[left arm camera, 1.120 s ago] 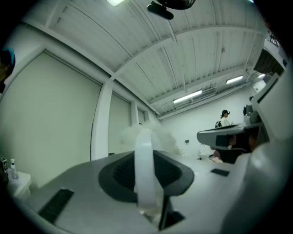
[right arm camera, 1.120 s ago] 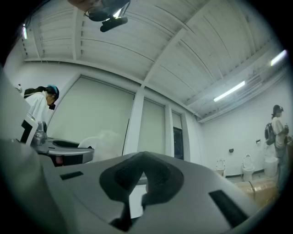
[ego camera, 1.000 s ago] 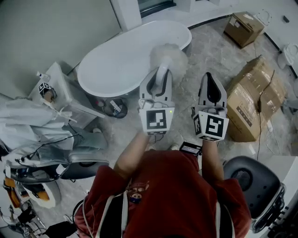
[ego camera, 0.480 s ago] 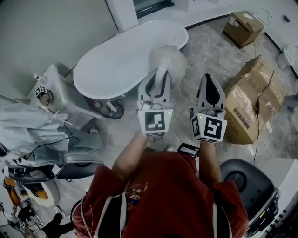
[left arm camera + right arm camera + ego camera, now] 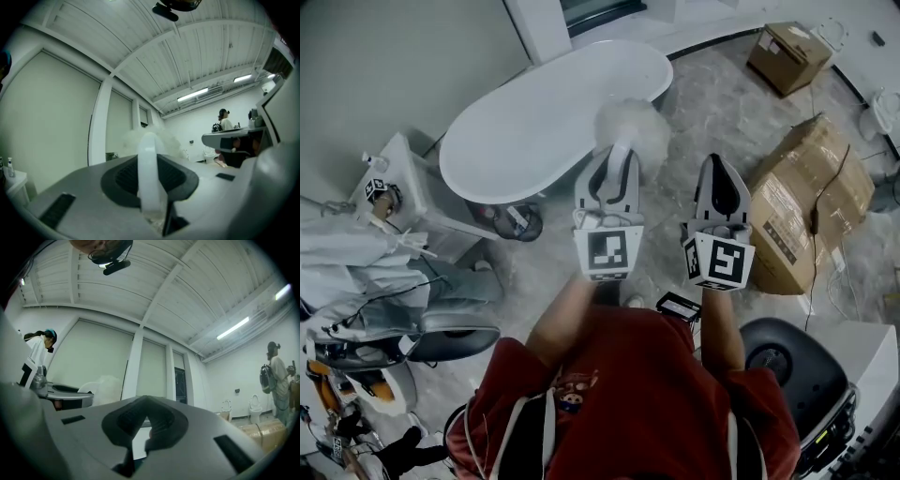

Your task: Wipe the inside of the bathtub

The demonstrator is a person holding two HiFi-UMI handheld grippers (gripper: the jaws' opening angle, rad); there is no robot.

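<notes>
The white fluffy duster (image 5: pixel 630 124) is clamped by its pale handle (image 5: pixel 149 174) between the 2 jaws of the left gripper (image 5: pixel 615 165), fluffy head pointing away from the person. From where I stand, that head shows over the near rim of the white oval bathtub (image 5: pixel 517 131), towards its right end. The right gripper (image 5: pixel 719 171), held just beside the left, has its jaws pressed together on nothing. A big cardboard box (image 5: pixel 811 202) lies on the marbled floor (image 5: pixel 712 103) to the right.
</notes>
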